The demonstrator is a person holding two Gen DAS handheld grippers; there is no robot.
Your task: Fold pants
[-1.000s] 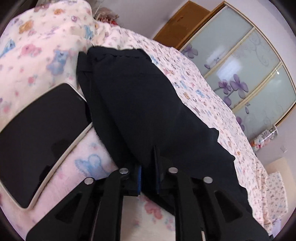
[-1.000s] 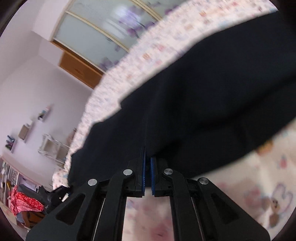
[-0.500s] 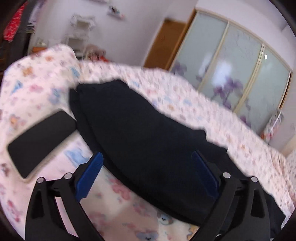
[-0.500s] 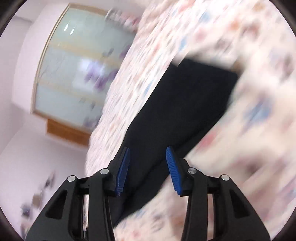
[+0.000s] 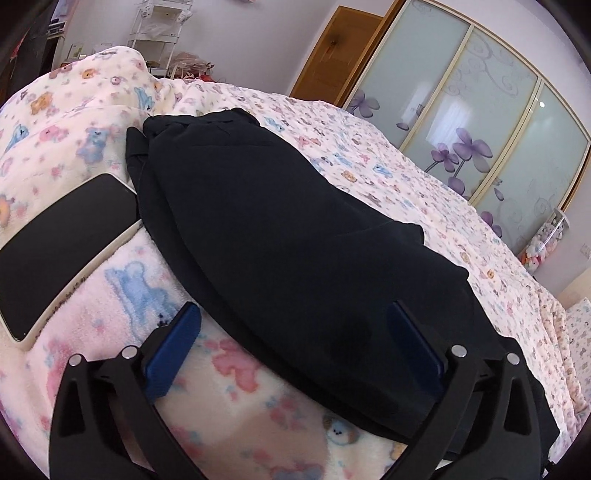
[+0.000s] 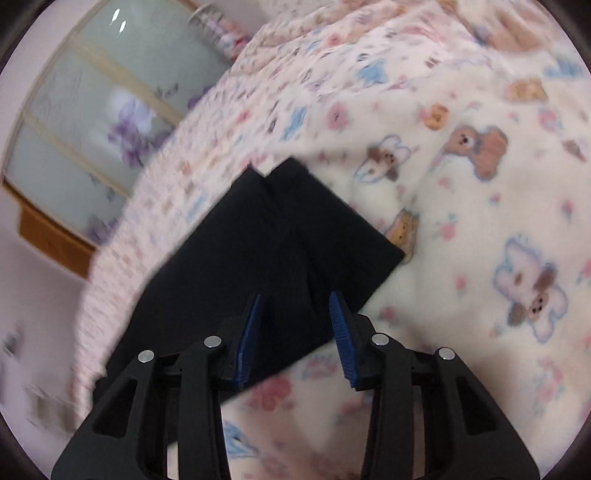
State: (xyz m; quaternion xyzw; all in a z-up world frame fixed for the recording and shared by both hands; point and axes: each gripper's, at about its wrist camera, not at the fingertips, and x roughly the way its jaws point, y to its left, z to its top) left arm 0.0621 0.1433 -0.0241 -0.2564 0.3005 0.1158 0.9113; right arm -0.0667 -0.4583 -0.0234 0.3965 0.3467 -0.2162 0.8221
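Note:
Black pants [image 5: 295, 240] lie folded lengthwise on a bed with a teddy-bear blanket [image 5: 122, 288]. My left gripper [image 5: 293, 306] hovers at the near edge of the pants, its jaws wide apart and still opening; the cloth lies below them and the blue pads [image 5: 173, 343] do not press it. In the right wrist view the pants [image 6: 258, 240] end in two squared leg hems. My right gripper [image 6: 295, 295] hangs over these leg ends, its jaws partly apart and closing, with cloth under the gap but not pinched.
A black phone in a cream case [image 5: 62, 243] lies on the blanket just left of the pants. Frosted wardrobe doors with purple flowers [image 5: 480, 110] and a wooden door [image 5: 332, 55] stand beyond the bed. A white shelf [image 5: 155, 29] stands at the back left.
Both grippers were shut on the pants' edge and have let go. The left jaws spread wide. The right gripper swung along the pants to the leg hems.

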